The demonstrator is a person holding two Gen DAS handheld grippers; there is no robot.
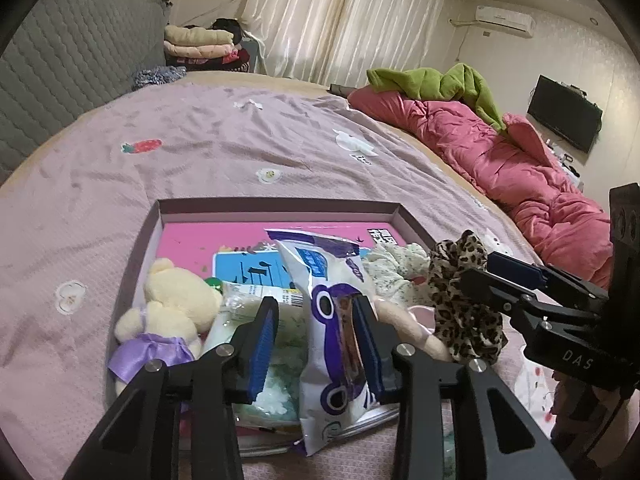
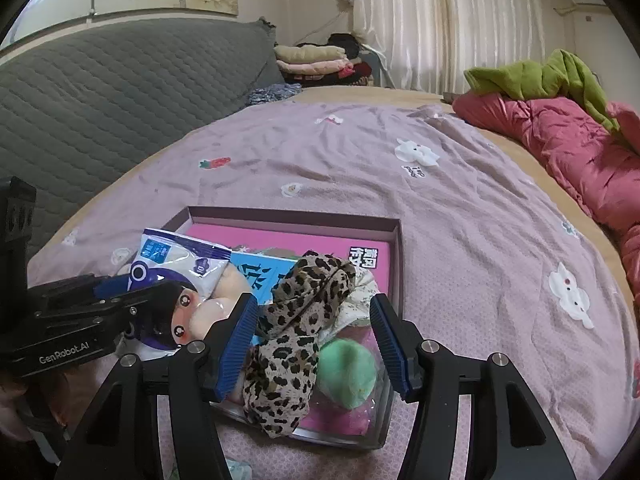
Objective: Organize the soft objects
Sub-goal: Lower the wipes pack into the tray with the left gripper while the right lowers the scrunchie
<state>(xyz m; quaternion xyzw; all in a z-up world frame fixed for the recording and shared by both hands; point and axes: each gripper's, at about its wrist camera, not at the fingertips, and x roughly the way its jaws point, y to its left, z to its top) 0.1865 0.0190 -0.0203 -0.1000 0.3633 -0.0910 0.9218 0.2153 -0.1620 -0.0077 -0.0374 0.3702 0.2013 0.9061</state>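
A shallow box [image 1: 280,205] with a pink floor lies on the lilac bedsheet [image 1: 200,140]. It holds a cream plush bear [image 1: 176,304], a white-and-purple packet [image 1: 332,276], a clear packet of white-green filling [image 1: 276,364], a floral cloth [image 1: 392,268] and a leopard-print cloth [image 1: 460,296]. My left gripper [image 1: 316,304] is open around the white-and-purple packet, its left pad apart from it. My right gripper [image 2: 314,300] is open over the leopard-print cloth [image 2: 296,320], beside a green soft ball [image 2: 348,368] and a black-haired doll [image 2: 180,308]. Each gripper shows in the other's view, the right gripper [image 1: 490,276] and the left gripper [image 2: 136,288].
A pink quilt [image 1: 500,152] with a green blanket [image 1: 440,84] on it runs along the bed's right side. A grey quilted headboard [image 1: 60,60] stands at the left, folded clothes [image 1: 200,44] behind it. A dark screen [image 1: 564,116] hangs on the right wall.
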